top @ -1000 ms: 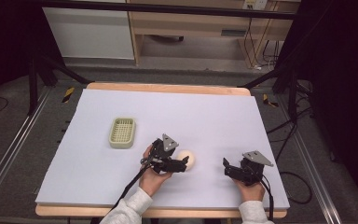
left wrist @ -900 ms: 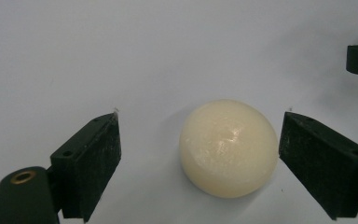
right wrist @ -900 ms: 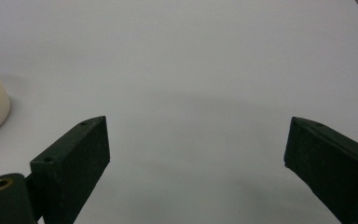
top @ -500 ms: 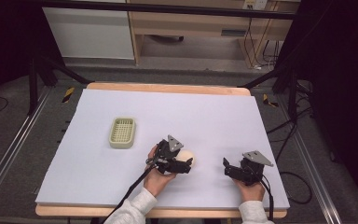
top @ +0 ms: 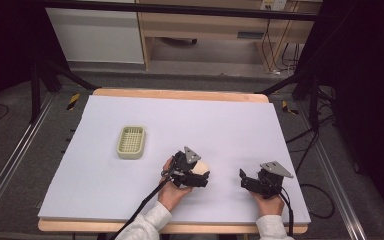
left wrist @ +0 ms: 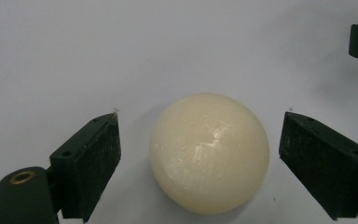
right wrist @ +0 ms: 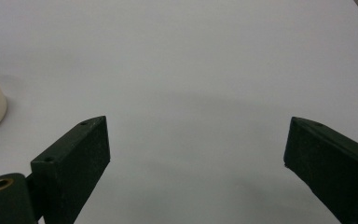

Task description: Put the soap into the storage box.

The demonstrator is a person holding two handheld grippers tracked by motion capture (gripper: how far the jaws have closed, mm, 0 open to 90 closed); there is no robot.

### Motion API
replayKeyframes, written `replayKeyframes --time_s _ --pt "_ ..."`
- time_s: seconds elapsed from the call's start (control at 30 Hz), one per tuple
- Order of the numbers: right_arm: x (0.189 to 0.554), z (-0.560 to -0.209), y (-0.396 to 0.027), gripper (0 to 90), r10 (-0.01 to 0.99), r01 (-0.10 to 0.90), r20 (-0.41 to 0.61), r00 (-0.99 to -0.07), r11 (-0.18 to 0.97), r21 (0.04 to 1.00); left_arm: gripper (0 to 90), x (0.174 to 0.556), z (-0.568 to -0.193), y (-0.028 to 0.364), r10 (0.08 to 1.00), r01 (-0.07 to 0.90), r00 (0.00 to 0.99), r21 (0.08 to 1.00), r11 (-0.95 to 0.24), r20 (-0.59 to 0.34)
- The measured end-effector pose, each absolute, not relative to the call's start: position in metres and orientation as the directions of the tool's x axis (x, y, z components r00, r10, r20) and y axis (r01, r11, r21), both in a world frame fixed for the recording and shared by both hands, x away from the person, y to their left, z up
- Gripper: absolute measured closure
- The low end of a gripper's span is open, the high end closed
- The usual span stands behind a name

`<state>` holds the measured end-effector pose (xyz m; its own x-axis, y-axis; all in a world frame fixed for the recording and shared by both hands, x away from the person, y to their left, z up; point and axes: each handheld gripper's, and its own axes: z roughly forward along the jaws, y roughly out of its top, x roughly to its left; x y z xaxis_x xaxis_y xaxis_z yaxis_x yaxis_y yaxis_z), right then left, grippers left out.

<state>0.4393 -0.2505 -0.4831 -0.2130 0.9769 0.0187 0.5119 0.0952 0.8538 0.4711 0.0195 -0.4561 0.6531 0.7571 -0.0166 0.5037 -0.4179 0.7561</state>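
Fingers of the left gripper stand wide, just opened, astride the cream ball without contact; it rests on the counter near the front edge. Right gripper fingers are spread, nothing between.

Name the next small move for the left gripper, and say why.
Probably close the left gripper on the ball: the ball sits on the table between its open jaws, with a gap at each side, so nothing grips it yet.
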Motion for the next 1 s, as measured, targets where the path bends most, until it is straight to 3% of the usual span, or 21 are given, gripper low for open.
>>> replayKeyframes --time_s 1.0 --pt "0.439 -0.483 -0.251 7.5 0.978 0.513 0.021 -0.210 0.092 0.854 20.7 0.478 -0.477 0.009 0.747 0.525 0.665 0.717 -0.459 -0.009"
